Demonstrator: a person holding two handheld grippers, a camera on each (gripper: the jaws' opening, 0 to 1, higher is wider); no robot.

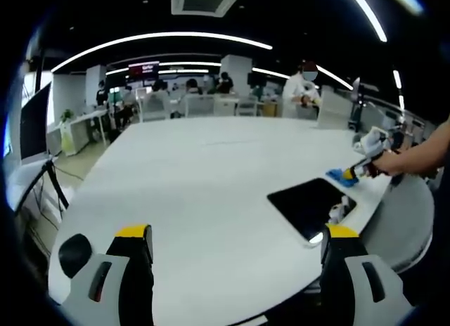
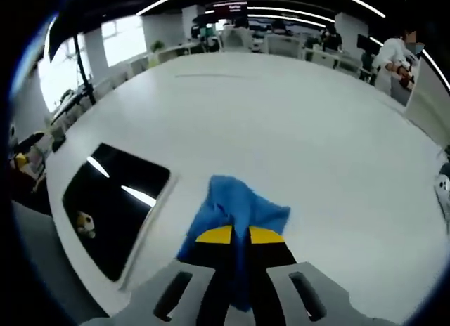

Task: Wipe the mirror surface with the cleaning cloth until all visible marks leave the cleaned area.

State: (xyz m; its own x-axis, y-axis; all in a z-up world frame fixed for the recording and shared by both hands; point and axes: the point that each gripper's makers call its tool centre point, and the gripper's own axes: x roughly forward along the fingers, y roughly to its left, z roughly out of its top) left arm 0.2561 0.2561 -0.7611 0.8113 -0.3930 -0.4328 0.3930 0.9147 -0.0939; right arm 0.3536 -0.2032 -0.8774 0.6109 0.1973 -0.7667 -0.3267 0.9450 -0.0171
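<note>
In the right gripper view the right claw (image 2: 234,236) is clenched on the cloth (image 2: 239,206), its yellow-tipped jaws drawn together with the blue fabric bunched between and ahead of them. The cloth rests on the white counter (image 2: 281,115) just beside the mirror (image 2: 112,199), which lies flat near the counter's edge, dark and reflecting ceiling lights. In the left gripper view the left claw (image 1: 235,235) is released, jaws wide apart above the counter's near edge, holding nothing; the mirror lies ahead of its right jaw, near the counter's edge. Beyond the mirror a hand (image 1: 394,162) reaches in from the right, holding the other claw down on the cloth.
</note>
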